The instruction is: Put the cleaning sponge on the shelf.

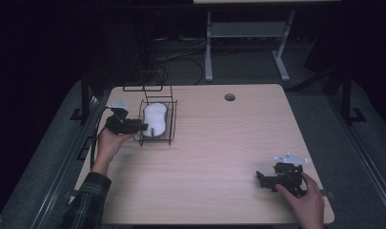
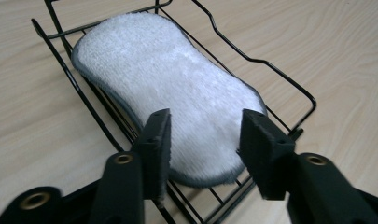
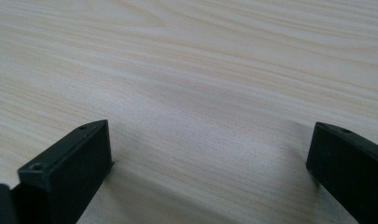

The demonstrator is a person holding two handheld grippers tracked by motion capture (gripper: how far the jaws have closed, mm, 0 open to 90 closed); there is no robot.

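Your left gripper (image 1: 142,127) sits at the near-left edge of the wire basket (image 1: 172,125), which stands toward the far-left part of the table (image 1: 219,157). The white sponge pad (image 1: 155,119) lies flat inside the basket, along its length, with its grey-trimmed edge resting on the wire floor.

In the left gripper view, the jaws stand partly apart over the near end of the sponge pad (image 2: 177,102). There is a visible gap between each pad face and the fabric; neither jaw presses on it. Treat the left gripper as released: it holds nothing. The near end of the pad lies between and just beyond the jaw tips, above the basket (image 2: 289,84) rim.

Your right gripper (image 1: 264,180) rests on the near-right part of the table, well apart from the basket. In the right gripper view its jaws stand wide over bare wood (image 3: 200,84), with nothing between them. It is also released and idle.

Progress assessment: the placing step appears complete. The sponge pad is fully inside the basket, lies level, and does not overhang the rim as far as the high view shows. The grip on it is already let go.

Remaining work, as judged from this position: draw the left gripper back clear of the basket wires without snagging the pad's near edge or dragging the basket across the table. Nothing calls for the right gripper.
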